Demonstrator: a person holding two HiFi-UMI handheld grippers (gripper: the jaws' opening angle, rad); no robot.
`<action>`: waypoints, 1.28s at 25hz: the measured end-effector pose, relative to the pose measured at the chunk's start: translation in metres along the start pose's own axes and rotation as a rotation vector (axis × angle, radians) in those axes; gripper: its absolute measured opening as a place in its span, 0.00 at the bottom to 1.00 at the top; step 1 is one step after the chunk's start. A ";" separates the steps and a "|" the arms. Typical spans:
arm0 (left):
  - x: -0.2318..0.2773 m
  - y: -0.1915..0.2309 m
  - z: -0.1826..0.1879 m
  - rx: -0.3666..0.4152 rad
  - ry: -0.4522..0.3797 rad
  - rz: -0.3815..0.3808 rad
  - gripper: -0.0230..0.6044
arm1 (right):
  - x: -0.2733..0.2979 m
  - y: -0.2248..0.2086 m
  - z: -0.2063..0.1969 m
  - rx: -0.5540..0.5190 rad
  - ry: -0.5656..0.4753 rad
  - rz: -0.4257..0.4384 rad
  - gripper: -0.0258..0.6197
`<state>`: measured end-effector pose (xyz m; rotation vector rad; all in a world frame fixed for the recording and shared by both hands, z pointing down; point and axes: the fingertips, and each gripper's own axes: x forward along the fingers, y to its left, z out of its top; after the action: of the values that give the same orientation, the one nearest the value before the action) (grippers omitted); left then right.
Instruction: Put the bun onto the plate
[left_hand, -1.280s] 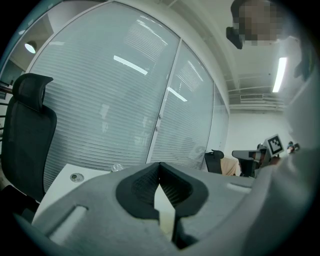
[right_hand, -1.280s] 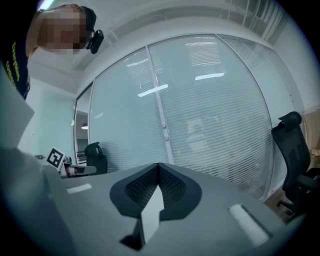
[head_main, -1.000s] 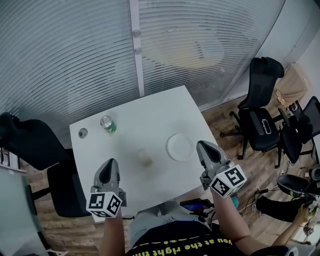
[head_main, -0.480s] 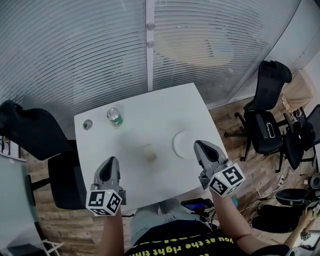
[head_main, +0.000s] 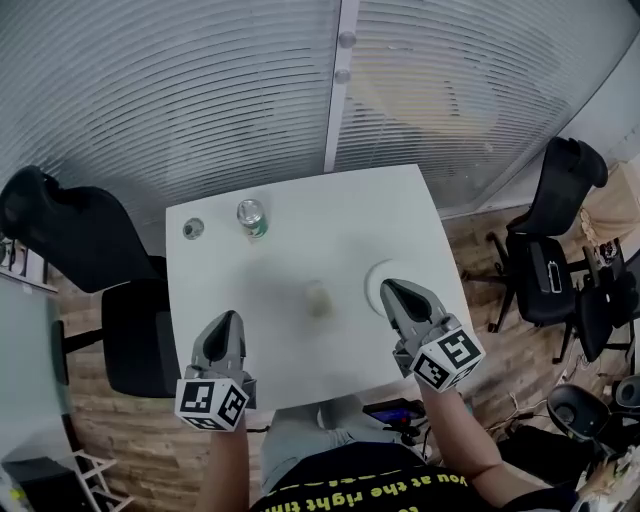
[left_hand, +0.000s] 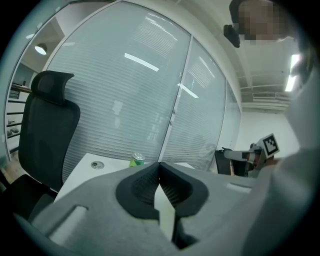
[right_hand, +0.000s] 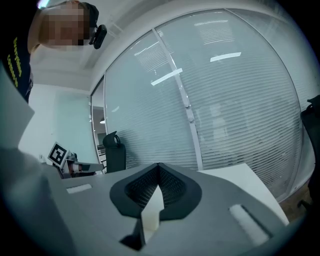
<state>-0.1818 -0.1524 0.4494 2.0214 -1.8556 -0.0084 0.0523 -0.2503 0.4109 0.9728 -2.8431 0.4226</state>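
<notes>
The left gripper (left_hand: 159, 164) has its fingers (left_hand: 142, 186) pressed together at the tips with nothing between them; below the tips only a narrow slit shows the white worktop (head_main: 300, 250). The right gripper (right_hand: 159, 166) is the same: its fingers (right_hand: 172, 190) meet tip to tip and pinch nothing. Both pairs are grey moulded shells with black, finely ribbed pads hollowed into a scoop. In the head view both grippers hover over the near edge of the worktop, a smooth matte white square. The bun (head_main: 318, 298) is a small pale rounded lump, blurred. It lies on the bare worktop near the middle, between the two grippers, and touches neither. Just to its right is the plate (head_main: 376, 276), flat, white and round, partly hidden under the right gripper's tip. A green can (head_main: 252, 216) with a silvery top stands upright towards the far left, beside a small grey disc (head_main: 193, 229).
</notes>
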 end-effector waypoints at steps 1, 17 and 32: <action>-0.001 0.002 -0.001 -0.004 0.000 0.008 0.04 | 0.005 0.002 -0.003 0.001 0.008 0.010 0.05; -0.021 0.027 -0.021 -0.045 0.007 0.097 0.04 | 0.076 0.020 -0.072 0.057 0.157 0.114 0.05; -0.029 0.030 -0.052 -0.088 0.033 0.122 0.04 | 0.101 0.016 -0.143 0.065 0.287 0.081 0.09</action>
<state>-0.2000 -0.1116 0.4987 1.8370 -1.9203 -0.0224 -0.0360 -0.2554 0.5630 0.7400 -2.6289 0.6130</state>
